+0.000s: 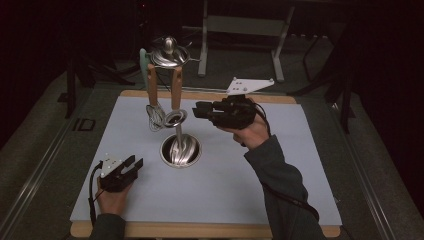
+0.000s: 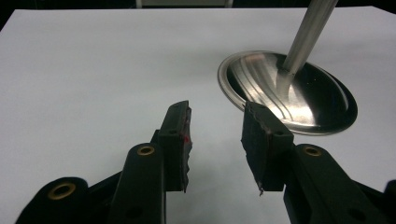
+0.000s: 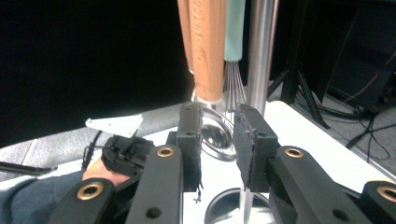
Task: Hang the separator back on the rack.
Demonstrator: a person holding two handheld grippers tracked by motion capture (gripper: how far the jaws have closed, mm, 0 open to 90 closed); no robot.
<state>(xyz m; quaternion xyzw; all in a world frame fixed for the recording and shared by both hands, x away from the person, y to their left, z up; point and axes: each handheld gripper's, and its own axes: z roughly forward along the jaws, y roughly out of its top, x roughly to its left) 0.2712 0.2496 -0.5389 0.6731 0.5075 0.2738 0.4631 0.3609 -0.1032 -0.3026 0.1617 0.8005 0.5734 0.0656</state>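
honestly the tricky bit here is that wooden-handled ladle (image 1: 175,100) hanging off the steel rack (image 1: 170,55), right beside the whisk (image 1: 155,112) and just in front of the rack's pole. the right hand-held gripper (image 3: 217,135) is sitting with its jaws partly spread around the shiny bowl end, not pinching yet. the bowl's looking slick and rounded, so i'd be grabbing the stiff wooden handle instead. it's probably light and will swing freely. the left hand-held gripper (image 1: 131,167) is resting wide and empty near the rack's base.
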